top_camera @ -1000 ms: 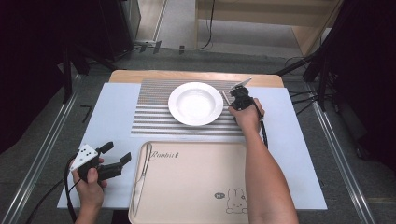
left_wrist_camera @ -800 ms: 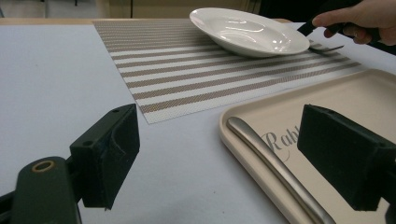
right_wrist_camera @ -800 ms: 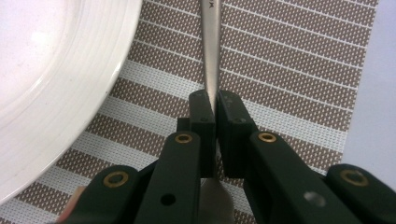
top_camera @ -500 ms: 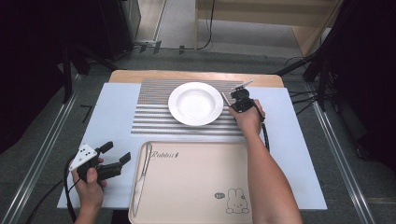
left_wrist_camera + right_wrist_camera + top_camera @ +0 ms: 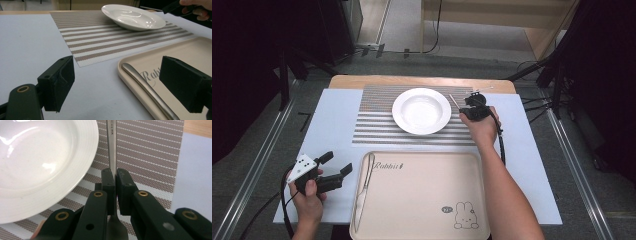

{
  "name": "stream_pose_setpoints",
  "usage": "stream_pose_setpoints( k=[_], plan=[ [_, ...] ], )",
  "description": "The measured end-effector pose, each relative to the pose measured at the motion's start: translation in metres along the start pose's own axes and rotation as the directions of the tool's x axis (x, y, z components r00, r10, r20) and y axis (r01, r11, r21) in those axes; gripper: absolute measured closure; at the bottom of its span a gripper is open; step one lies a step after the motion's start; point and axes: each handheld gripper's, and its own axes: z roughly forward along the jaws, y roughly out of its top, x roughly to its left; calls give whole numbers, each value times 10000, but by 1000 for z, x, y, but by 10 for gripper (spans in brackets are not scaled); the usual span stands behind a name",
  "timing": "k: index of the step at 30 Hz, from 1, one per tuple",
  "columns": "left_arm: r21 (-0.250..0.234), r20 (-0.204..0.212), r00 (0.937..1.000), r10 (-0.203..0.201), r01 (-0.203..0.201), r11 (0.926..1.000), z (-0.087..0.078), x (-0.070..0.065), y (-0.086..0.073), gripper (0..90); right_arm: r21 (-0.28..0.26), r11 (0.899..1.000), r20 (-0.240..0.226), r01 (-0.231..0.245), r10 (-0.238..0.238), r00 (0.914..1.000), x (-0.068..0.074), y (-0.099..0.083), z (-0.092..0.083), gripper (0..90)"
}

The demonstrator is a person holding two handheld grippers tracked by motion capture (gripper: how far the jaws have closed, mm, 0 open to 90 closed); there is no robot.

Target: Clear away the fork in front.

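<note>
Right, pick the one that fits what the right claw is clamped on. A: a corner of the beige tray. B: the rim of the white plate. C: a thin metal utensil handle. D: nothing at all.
C: in the right gripper view, the right claw is shut on a slim metal utensil handle beside the white plate, over the striped placemat.

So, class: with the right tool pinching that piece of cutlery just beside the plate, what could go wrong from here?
1. The right tool grips the thin metal cutlery on a narrow part of its handle; it could pivot or slip out.
2. The cutlery sits very close to the white plate; a swing might knock its rim.
3. The left tool hovers open by the tray, near the knife; a careless move could nudge it.
</note>
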Motion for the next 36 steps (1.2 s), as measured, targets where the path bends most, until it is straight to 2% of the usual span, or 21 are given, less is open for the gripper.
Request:
stream_pose_setpoints(
  k=[7,12,16,20,26,36],
  plan=[
    [11,-39,10000,53,-53,10000,0,-1,1,131,-693,9976,-190,-25,11,9998,-1,-9,-17,843],
    [69,-148,9993,329,-328,9994,-1,-5,3,132,-1228,9924,-389,-30,-18,9992,-1,-18,-31,843],
    [-86,-53,9997,226,-227,9997,-1,-8,7,131,-1564,9877,-527,-9,-75,9986,1,-28,-41,843],
    [-124,-6,9986,529,-529,9985,0,-20,15,131,-1886,9820,-659,21,-148,9977,3,-40,-49,843],
    [-127,370,9962,784,-779,9969,5,-38,26,131,-2324,9726,-856,71,-277,9959,5,-63,-60,843],
    [-167,938,9907,984,-972,9951,19,-63,44,131,-3021,9532,-1189,65,-445,9919,14,-92,-80,843]
  ],
)
